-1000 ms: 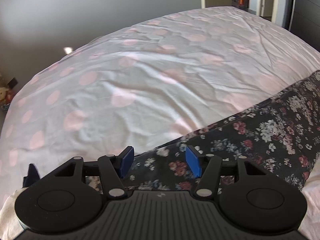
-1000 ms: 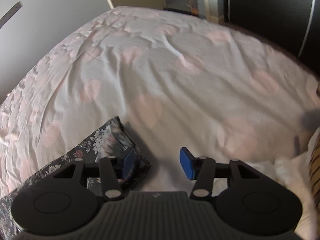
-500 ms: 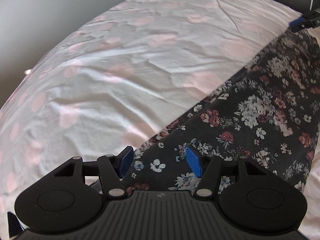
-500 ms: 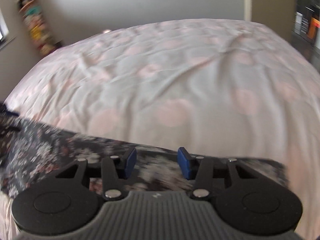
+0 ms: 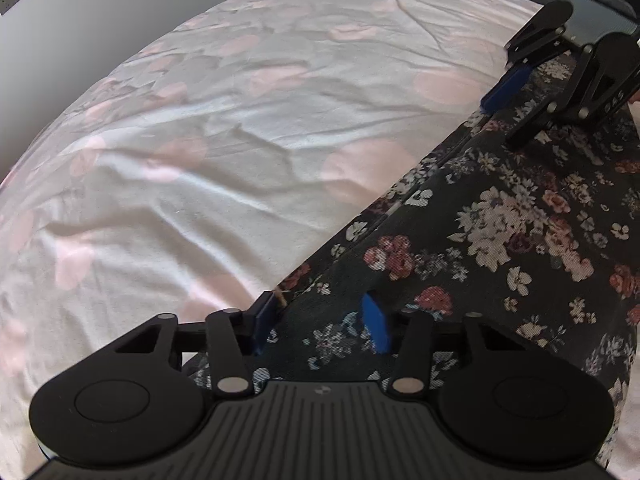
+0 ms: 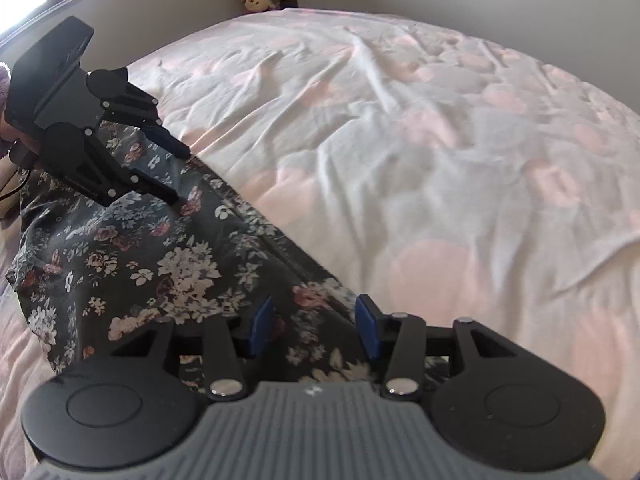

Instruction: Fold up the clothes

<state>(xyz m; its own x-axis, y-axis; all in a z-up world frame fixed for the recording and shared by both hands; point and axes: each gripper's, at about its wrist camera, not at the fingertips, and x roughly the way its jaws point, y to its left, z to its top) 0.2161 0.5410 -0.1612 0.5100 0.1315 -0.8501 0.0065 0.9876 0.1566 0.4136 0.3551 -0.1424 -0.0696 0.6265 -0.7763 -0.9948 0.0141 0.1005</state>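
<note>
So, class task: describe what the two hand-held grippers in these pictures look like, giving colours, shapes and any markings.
The left gripper and right gripper match: black linkage arms with silver pivot pins, two round black discs beside a ribbed grey body, and flat blue fingertip pads. In the left wrist view, the right gripper's side carries white numerals, too small to read surely.

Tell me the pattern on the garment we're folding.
The garment is dark with a small floral print, white and dusty red-pink flowers. It shows best in the left wrist view.

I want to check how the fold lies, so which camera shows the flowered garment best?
The right wrist view: the flowered garment shows as one long strip across the bedsheet, both ends included. The left wrist view shows only its near part, cut off at the frame's right edge.
</note>
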